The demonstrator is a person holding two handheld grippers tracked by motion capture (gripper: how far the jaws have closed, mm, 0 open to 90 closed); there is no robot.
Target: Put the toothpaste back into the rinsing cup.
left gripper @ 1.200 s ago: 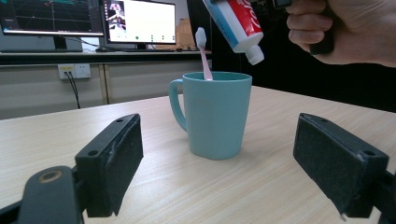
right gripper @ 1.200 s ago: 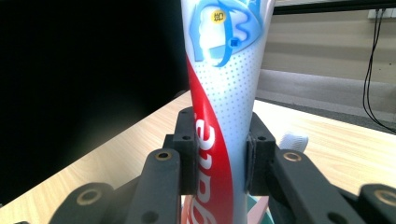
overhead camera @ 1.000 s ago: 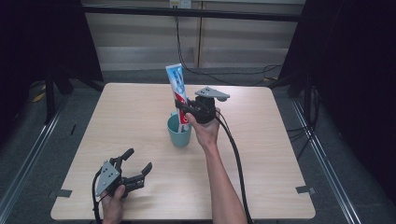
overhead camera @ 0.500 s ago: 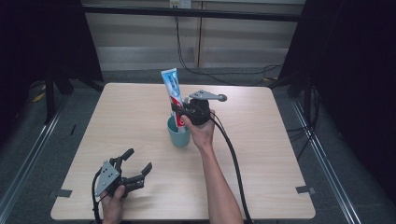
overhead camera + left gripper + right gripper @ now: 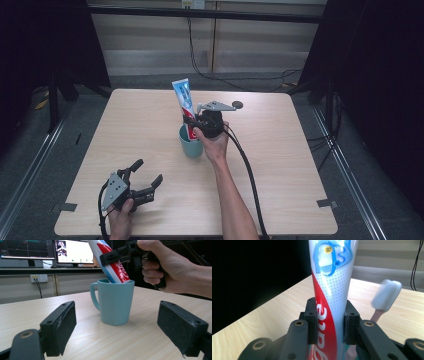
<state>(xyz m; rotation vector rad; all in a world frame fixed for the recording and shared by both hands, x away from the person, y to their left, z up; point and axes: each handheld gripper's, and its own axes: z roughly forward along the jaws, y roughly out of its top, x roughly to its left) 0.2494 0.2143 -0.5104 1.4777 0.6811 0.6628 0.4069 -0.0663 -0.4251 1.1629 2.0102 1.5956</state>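
A red, white and blue toothpaste tube point(image 5: 183, 101) stands tilted, its lower end inside a teal mug point(image 5: 191, 145) at the middle of the table. My right gripper point(image 5: 189, 121) is shut on the tube just above the mug's rim. In the right gripper view the two pads press the tube point(image 5: 332, 285) from both sides, and a pink toothbrush point(image 5: 387, 295) with white bristles rises beside it. My left gripper point(image 5: 148, 170) rests open at the table's front left. Its jaws point at the mug point(image 5: 115, 302) and have nothing between them.
The light wooden table point(image 5: 280, 175) has open room to the right and behind the mug. Dark frame posts stand at both sides, and cables run along the floor behind. The right gripper's cable trails back toward the front edge.
My right gripper has sunk a little with the toothpaste tube, bringing its lower end deeper into the mug. The left gripper has stayed where it was.
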